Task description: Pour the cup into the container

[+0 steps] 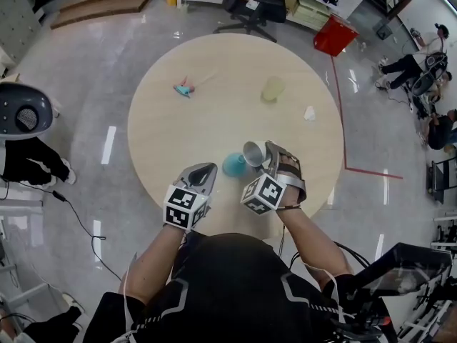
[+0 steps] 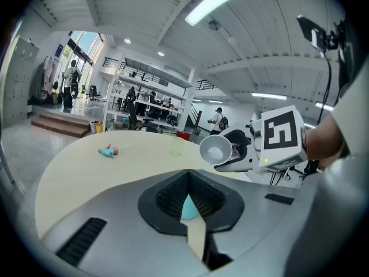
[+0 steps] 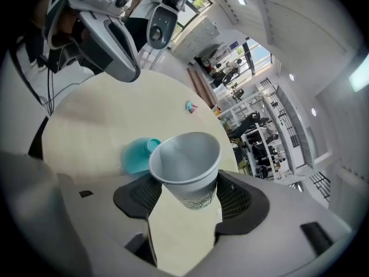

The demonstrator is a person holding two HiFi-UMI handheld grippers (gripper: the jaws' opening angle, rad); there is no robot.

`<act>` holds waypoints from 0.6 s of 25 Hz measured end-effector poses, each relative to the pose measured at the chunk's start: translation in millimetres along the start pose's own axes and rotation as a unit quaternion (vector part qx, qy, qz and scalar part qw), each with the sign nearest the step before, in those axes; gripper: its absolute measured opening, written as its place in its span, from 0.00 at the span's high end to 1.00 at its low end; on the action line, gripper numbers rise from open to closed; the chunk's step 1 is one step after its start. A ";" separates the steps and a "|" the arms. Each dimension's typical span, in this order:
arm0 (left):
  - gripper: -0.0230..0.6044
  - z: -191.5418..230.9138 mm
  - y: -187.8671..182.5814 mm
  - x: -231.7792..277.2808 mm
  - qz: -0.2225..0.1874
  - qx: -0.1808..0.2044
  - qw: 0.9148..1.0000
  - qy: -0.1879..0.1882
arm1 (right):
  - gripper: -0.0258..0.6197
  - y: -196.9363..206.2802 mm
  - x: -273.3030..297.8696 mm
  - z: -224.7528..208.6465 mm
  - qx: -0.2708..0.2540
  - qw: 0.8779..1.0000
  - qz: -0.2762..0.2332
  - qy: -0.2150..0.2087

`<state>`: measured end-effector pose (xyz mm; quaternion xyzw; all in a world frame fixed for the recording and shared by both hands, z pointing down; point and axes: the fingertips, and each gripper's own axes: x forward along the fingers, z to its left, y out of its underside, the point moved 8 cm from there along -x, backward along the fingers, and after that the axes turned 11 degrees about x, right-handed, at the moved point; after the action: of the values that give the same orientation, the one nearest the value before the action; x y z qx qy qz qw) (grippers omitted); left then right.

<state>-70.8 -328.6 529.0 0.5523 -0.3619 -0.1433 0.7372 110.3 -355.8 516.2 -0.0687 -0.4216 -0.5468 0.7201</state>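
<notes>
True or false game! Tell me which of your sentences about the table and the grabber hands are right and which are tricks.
1. The right gripper holds a white paper cup. True.
2. The left gripper grips the teal container. False: its jaws are shut on nothing, and the container sits on the table.
3. The table is square. False: it is round.
4. A small teal toy lies on the table's far side. True.

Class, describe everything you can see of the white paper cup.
The white paper cup is tapered, with a rolled rim and faint dark print low on its side. It looks empty inside. The right claw grips its lower wall on both sides, holding it tipped above the table, mouth beside the teal container.
</notes>
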 end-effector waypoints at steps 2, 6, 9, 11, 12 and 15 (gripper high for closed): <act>0.96 0.4 -3.1 0.8 -0.002 0.001 1.000 0.000 | 0.49 1.0 -1.3 -1.5 0.037 0.999 -0.011 -0.015; 0.96 0.5 -7.7 6.6 -0.004 0.003 1.000 -0.001 | 0.49 2.6 -3.4 -6.1 0.077 0.996 -0.033 -0.032; 0.96 -0.2 -10.2 7.1 -0.005 0.003 1.000 -0.004 | 0.49 4.3 -7.2 -9.3 0.110 0.992 -0.046 -0.038; 0.96 -0.8 -12.1 7.1 -0.004 0.004 1.000 -0.004 | 0.49 7.1 -9.4 -12.5 0.135 0.988 -0.055 -0.043; 0.96 -1.0 -13.0 7.1 -0.003 0.005 1.000 -0.005 | 0.49 9.3 -10.0 -13.9 0.148 0.986 -0.057 -0.046; 0.96 -0.7 -14.0 6.9 0.003 0.007 1.000 -0.005 | 0.49 19.6 -10.0 -16.0 0.196 0.977 -0.062 -0.064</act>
<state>-62.8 -337.2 518.7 0.5554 -0.3682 -0.1418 0.7320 134.9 -349.8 506.3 0.0651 -0.5688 -0.4918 0.6561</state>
